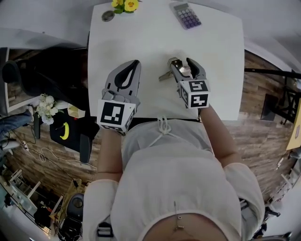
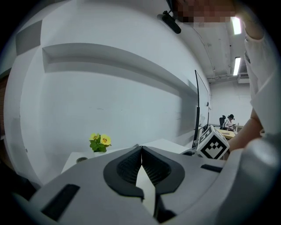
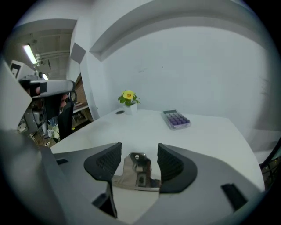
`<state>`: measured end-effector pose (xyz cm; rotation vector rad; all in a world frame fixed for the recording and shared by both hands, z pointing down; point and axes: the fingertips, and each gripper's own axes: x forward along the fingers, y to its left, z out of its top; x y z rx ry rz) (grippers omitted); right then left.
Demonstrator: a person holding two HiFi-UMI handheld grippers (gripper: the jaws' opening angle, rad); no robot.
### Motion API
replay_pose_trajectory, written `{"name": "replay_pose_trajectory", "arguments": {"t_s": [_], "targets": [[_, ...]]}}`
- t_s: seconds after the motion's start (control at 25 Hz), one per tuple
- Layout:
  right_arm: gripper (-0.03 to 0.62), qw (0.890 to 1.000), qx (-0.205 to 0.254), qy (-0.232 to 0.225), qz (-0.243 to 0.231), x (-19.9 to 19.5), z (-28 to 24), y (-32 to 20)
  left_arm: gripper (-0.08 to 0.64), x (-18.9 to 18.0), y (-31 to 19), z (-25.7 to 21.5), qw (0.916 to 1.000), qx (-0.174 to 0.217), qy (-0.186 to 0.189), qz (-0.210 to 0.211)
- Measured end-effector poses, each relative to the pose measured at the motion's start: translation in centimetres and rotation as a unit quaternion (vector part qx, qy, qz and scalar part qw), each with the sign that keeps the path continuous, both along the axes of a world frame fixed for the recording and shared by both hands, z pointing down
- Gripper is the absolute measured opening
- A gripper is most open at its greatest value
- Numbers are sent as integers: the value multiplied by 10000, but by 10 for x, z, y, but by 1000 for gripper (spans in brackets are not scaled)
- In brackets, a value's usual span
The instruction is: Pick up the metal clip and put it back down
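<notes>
Left gripper (image 1: 136,63) is clenched on nothing: in the left gripper view its pads (image 2: 131,166) meet at the tips with only white table showing below them. It sits low over the near left part of the white table (image 1: 141,33), pointing away from us, marker cube (image 1: 116,115) at its rear. Right gripper (image 1: 182,63) is over the near middle-right of the table, grasping the metal clip (image 1: 165,74). In the right gripper view the clip (image 3: 138,171) stands between the two pads (image 3: 171,165), its wide silver edge reaching both of them and its narrow end pointing forward with a gap on each side. From the head view the clip's handle end sticks out to the left of the right gripper's jaws. We cannot tell whether the clip is clear of the tabletop or resting on it. The two grippers are apart, side by side; the right gripper's marker cube (image 2: 214,143) shows at the right of the left gripper view. At the far edge of the table we see a calculator (image 1: 185,14) with purple keys, a small pot of yellow flowers (image 1: 124,5) and a small dark round thing (image 1: 108,16) just beside the flowers. All three are well apart from both grippers.
</notes>
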<state>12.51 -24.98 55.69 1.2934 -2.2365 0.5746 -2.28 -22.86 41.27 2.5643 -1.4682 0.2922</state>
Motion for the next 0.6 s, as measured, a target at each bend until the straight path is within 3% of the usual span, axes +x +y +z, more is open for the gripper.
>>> {"name": "replay_pose_trajectory", "arguments": {"t_s": [0.16, 0.32, 0.6], "targets": [[213, 9962, 839, -204, 137, 14, -57, 1, 18, 10, 9, -21, 9997, 217, -28, 114], [125, 9846, 1702, -279, 278, 32, -115, 6, 18, 18, 15, -42, 9988, 423, -44, 224], [6, 9640, 2534, -558, 580, 60, -180, 21, 18, 22, 15, -72, 9970, 715, 65, 292]]}}
